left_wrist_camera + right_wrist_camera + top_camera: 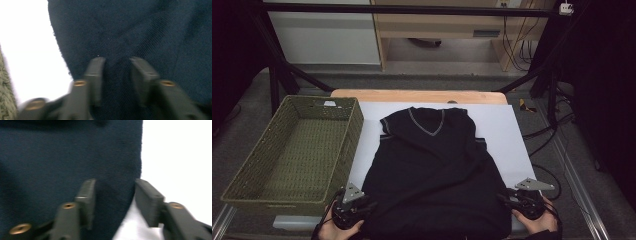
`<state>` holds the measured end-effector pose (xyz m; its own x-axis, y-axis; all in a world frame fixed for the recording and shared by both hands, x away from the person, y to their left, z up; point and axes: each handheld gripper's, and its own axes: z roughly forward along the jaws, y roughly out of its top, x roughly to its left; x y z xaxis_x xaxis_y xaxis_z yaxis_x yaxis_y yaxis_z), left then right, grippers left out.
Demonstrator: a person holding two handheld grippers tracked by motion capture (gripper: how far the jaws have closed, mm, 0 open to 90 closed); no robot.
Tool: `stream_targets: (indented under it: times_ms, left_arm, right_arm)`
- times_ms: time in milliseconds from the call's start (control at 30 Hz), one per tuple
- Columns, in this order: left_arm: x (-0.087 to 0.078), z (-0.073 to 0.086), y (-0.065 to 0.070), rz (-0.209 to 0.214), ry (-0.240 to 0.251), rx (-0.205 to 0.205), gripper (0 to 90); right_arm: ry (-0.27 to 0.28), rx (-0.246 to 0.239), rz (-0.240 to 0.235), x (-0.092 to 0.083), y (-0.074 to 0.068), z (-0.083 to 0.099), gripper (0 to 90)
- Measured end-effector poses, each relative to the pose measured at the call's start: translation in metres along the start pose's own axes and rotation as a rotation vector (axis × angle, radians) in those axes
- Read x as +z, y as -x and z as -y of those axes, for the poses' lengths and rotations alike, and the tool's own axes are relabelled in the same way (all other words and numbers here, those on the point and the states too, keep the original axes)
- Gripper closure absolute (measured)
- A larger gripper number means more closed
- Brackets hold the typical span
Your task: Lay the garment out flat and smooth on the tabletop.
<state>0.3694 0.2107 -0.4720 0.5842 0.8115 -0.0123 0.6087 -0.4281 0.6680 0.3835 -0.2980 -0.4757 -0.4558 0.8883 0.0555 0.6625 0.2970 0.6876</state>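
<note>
A dark navy V-neck top [432, 165] with grey trim at the collar lies flat on a white sheet [499, 125], hem toward me. My left gripper [368, 205] sits at the hem's left corner. In the left gripper view its jaws [116, 62] stand apart over the fabric [125, 30], which creases toward the gap. My right gripper [507, 200] sits at the hem's right corner. Its jaws [115, 182] are also apart, and the top's side edge [75, 157] runs between them, with white sheet [180, 157] beside it. A hand holds each gripper at the bottom edge.
An olive woven basket [354, 130], with nothing in it, stands left of the sheet, close to my left gripper. The wooden table's far edge [412, 95] lies beyond the collar. Black frame posts [274, 85] and cables stand around the table.
</note>
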Motion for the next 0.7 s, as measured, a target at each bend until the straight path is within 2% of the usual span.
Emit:
stream_targets:
  times_ms: [67, 100, 133, 267, 367, 433, 467, 533, 600, 667, 700]
  left_arm:
    - [0.000, -0.001, 0.001, -0.006, -0.014, 0.019, 82.5]
    - [0.000, -0.002, 0.003, -0.012, -0.018, 0.024, 87.2]
    - [0.000, -0.002, 0.003, -0.016, -0.024, 0.036, 88.6]
    - [-0.008, -0.001, 0.003, -0.013, -0.046, 0.055, 90.0]
    - [-0.028, -0.001, 0.005, -0.033, -0.050, 0.089, 90.0]
    - [-0.046, -0.004, 0.004, -0.040, -0.020, 0.092, 90.0]
    - [-0.055, -0.006, 0.003, -0.026, -0.003, 0.082, 90.0]
    - [-0.065, -0.011, 0.001, 0.002, 0.042, 0.065, 89.8]
    - [-0.065, -0.015, 0.000, -0.002, 0.064, 0.052, 86.6]
    - [-0.057, -0.017, 0.001, -0.003, 0.069, 0.037, 66.9]
    - [-0.051, -0.018, 0.001, 0.002, 0.069, 0.035, 63.0]
  right_arm:
    - [-0.012, 0.013, -0.044, 0.000, -0.001, -0.002, 83.4]
    - [-0.013, 0.019, -0.061, 0.001, -0.001, -0.002, 84.4]
    - [-0.017, 0.017, -0.058, 0.000, -0.002, -0.003, 85.2]
    - [-0.009, 0.027, -0.071, -0.010, 0.000, -0.002, 85.8]
    - [-0.017, 0.039, -0.092, -0.027, 0.002, 0.001, 85.8]
    - [-0.030, 0.043, -0.114, -0.040, 0.003, 0.006, 85.1]
    - [-0.033, 0.058, -0.129, -0.046, 0.003, 0.008, 84.1]
    - [-0.047, 0.061, -0.148, -0.054, 0.002, 0.011, 73.7]
    - [-0.013, 0.051, -0.103, -0.054, 0.001, 0.011, 56.2]
    - [0.025, 0.044, -0.082, -0.049, 0.002, 0.008, 49.9]
    - [0.037, 0.045, -0.072, -0.044, 0.003, 0.006, 47.7]
